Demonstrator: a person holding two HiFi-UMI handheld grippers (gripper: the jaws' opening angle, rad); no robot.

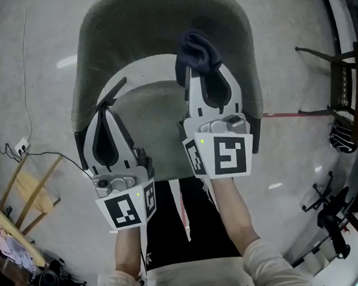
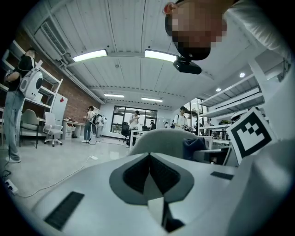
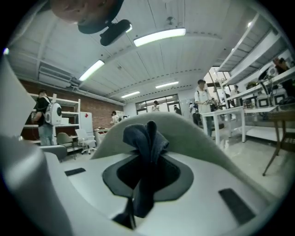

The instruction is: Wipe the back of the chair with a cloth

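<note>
In the head view I look steeply down on a grey-green upholstered chair [image 1: 160, 105] whose curved chair back [image 1: 168, 21] wraps round the far side of the seat. My right gripper [image 1: 201, 71] reaches over the seat, and a dark blue cloth [image 1: 198, 49] bunches at its tips, up by the inner face of the chair back near its top rim; I cannot tell whether the cloth touches the fabric. My left gripper [image 1: 113, 93] sits lower and to the left, over the seat's left side, near the inner curve of the back. Below is a polished grey concrete floor [image 1: 46, 46] with a thin white cable [image 1: 24, 69] trailing on the left, a red line [image 1: 283, 115] on the right and a dark wooden chair [image 1: 347, 68] well apart at the right edge. In the left gripper view the two jaws are pressed together with nothing between them; past them rises the top of the chair back, with the cloth and the right gripper's marker cube [image 2: 251, 133] to the right. Behind is a big workshop room with long ceiling lights [image 2: 160, 55], a brick wall [image 2: 76, 99], white shelves [image 2: 41, 87] and several people [image 2: 91, 123] standing far off. In the right gripper view the jaws are clamped on the cloth, which folds up out of them in front of the chair back; white tables [image 3: 230, 115] stand at the right.
</note>
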